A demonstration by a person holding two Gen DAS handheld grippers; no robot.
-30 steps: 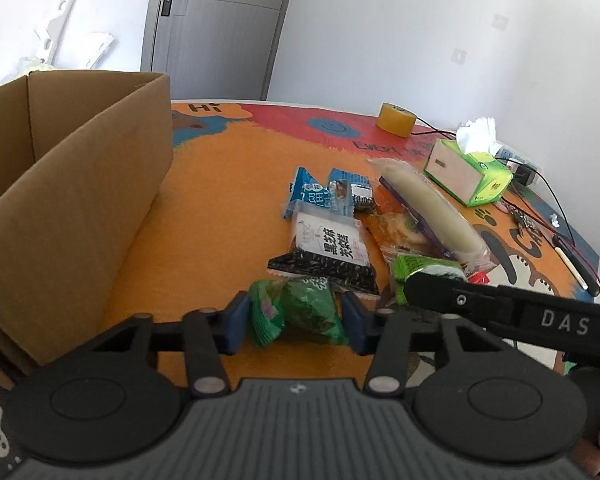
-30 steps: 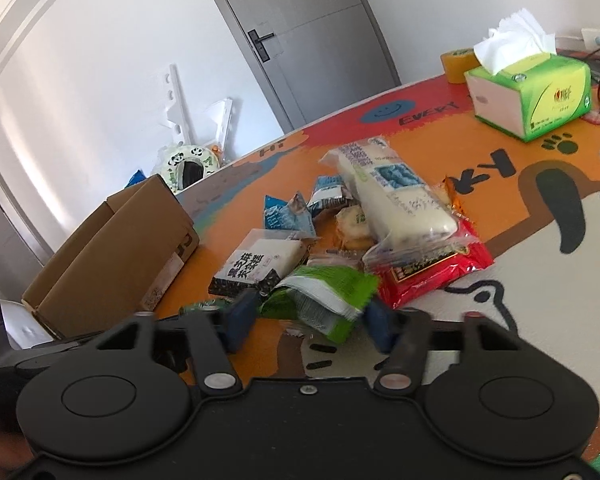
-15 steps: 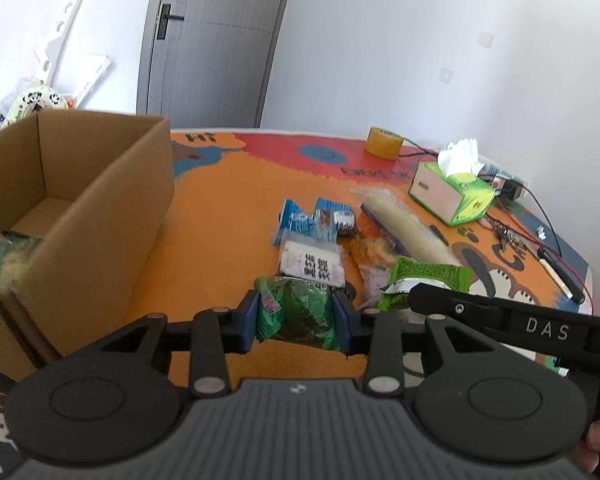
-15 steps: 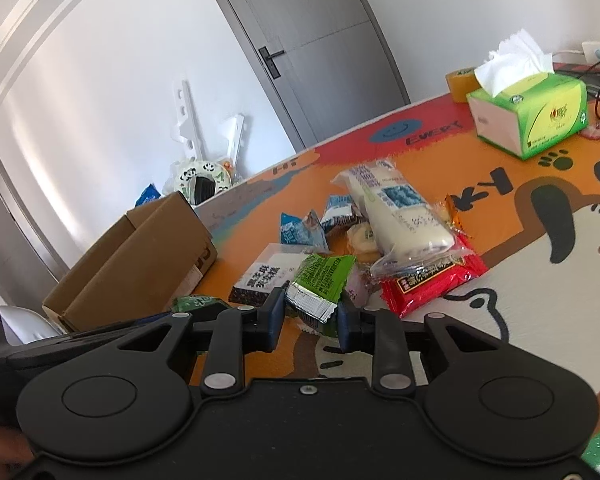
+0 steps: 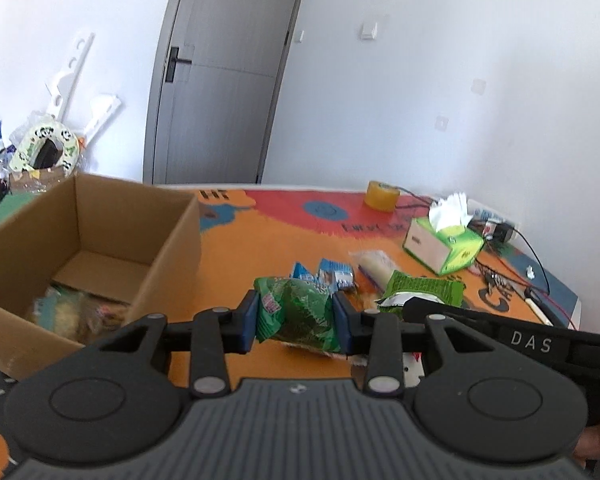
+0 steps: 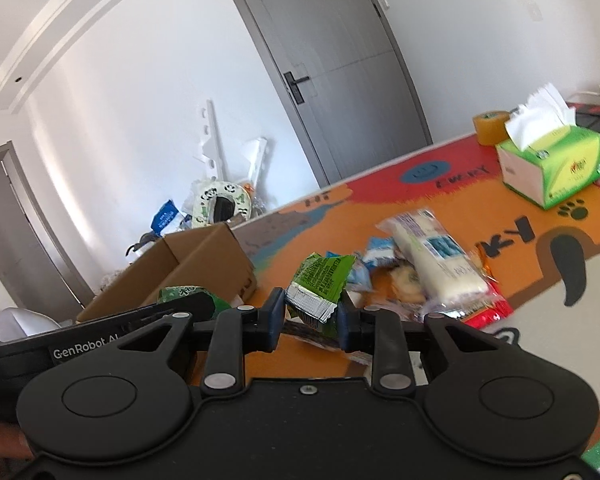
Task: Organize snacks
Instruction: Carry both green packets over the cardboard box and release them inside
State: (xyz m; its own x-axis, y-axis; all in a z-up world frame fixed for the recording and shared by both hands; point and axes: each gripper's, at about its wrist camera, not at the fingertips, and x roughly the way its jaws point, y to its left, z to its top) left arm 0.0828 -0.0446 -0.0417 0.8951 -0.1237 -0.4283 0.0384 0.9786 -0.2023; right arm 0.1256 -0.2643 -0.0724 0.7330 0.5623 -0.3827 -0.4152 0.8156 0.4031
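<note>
My left gripper (image 5: 296,322) is shut on a dark green crinkly snack bag (image 5: 300,312), held above the orange mat. My right gripper (image 6: 312,316) is shut on a light green snack packet (image 6: 320,280) with a silver end; the same packet (image 5: 422,292) shows just right of the left gripper. An open cardboard box (image 5: 84,240) stands at the left, with pale snack packs (image 5: 76,312) in its bottom. The box (image 6: 204,268) lies left of the right gripper. More snacks stay on the mat: blue packets (image 5: 328,274), a long white pack (image 6: 440,264) and a red packet (image 6: 488,314).
A green tissue box (image 6: 556,164) and a roll of yellow tape (image 6: 490,126) stand at the table's far right, with cables (image 5: 536,256) beside them. Clutter sits on the floor by the grey door (image 5: 220,72). The table edge runs behind the box.
Both grippers closed on their packets and lifted them off the mat. Each view now looks from higher up, and the inside of the box has come into sight.
</note>
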